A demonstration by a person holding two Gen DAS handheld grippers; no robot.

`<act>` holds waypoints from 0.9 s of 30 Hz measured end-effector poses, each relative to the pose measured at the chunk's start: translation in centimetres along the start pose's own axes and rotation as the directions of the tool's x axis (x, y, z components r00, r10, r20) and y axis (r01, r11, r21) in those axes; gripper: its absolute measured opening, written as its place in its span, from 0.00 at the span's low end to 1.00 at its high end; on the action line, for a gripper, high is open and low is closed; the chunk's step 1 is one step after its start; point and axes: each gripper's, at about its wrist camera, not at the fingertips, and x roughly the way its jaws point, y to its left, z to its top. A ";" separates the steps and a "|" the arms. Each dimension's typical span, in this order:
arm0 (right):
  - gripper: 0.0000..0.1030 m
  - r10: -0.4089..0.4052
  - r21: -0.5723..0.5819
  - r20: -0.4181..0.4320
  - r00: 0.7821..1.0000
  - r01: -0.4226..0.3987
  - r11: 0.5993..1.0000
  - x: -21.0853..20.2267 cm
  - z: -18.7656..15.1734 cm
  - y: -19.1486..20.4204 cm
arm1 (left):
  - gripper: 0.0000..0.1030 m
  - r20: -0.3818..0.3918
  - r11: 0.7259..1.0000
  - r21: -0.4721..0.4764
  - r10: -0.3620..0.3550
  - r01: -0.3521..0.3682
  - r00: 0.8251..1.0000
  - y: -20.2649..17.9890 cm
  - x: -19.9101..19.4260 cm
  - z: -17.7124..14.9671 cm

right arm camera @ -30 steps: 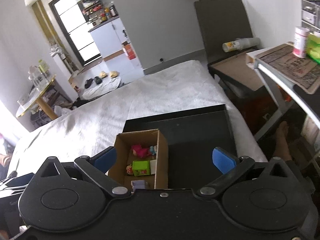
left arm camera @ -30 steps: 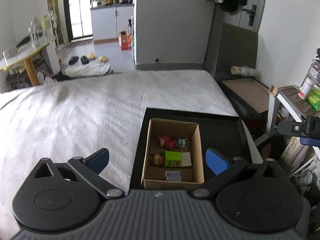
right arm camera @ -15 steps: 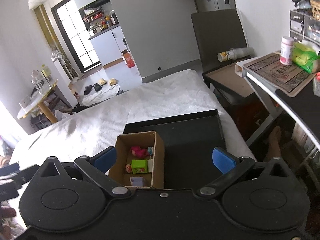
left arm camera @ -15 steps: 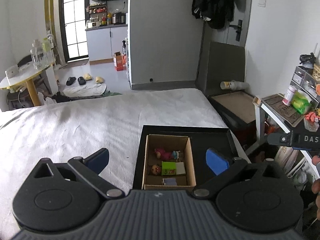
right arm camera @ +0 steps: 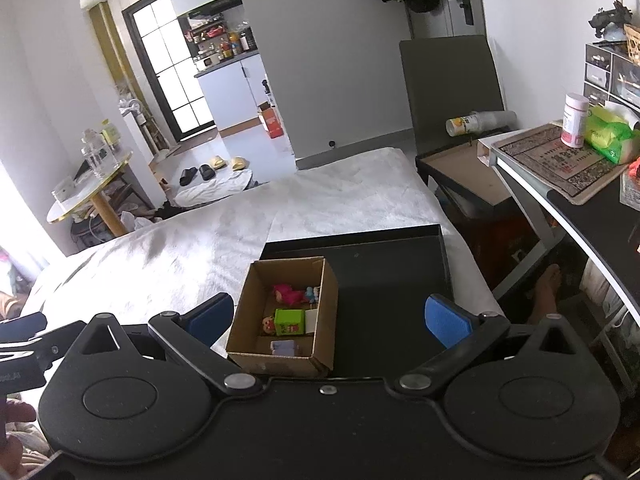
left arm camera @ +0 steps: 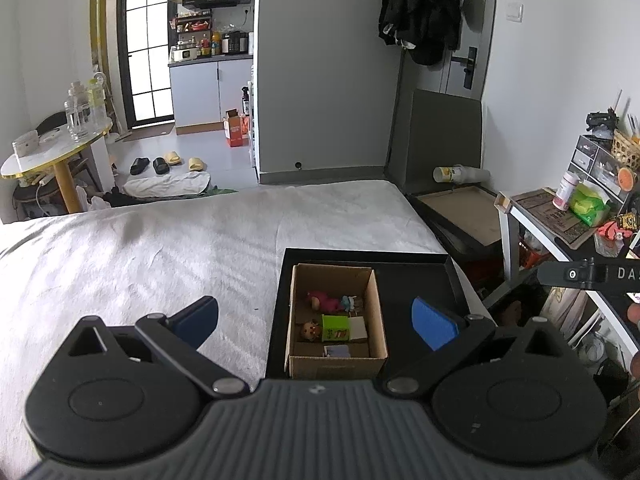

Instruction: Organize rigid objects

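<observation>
On the bed [left arm camera: 160, 248], at its right-hand side: one flat black tray [left arm camera: 416, 280], lying on the white cover.

Item 1. Cardboard box [left arm camera: 376, 308], open-topped, standing in the left part of the black tray, its near wall toward both grippers.

Item 2. Contents of the cardboard box: a pink figure [left arm camera: 322, 301] at the far end with a small blue-and-white figure [left arm camera: 349, 302] just beside it; a green block [left arm camera: 335, 327] in the middle with a small round-headed doll [left arm camera: 310, 330] touching its left side and a pale card [left arm camera: 359, 328] at its right; a small lilac piece [left arm camera: 337, 351] against the near wall.

Item 3. Left gripper [left arm camera: 316, 322], held above the near edge of the tray, jaws spread wide with the blue pads either side of the box, gripping nothing.

Item 4. Right gripper [right arm camera: 328, 316], likewise raised over the tray, jaws wide apart, nothing between them but the box seen below.

Item 5. Counter [right arm camera: 592, 216] to the right of the bed, carrying a printed mat [right arm camera: 560, 160], a white jar [right arm camera: 575, 120] and a green packet [right arm camera: 608, 134].
</observation>
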 end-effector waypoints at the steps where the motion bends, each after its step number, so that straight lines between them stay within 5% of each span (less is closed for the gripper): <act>1: 1.00 -0.002 -0.002 -0.002 1.000 0.002 1.000 -0.1 -0.1 0.1 | 0.99 -0.002 1.000 -0.002 0.004 -0.004 1.000 0.1 -0.1 -0.1; 27: 1.00 0.005 -0.013 -0.042 0.999 -0.005 1.000 -0.1 -1.4 1.1 | 0.99 -0.018 1.000 -0.014 -0.013 0.013 1.000 1.4 -0.6 -1.0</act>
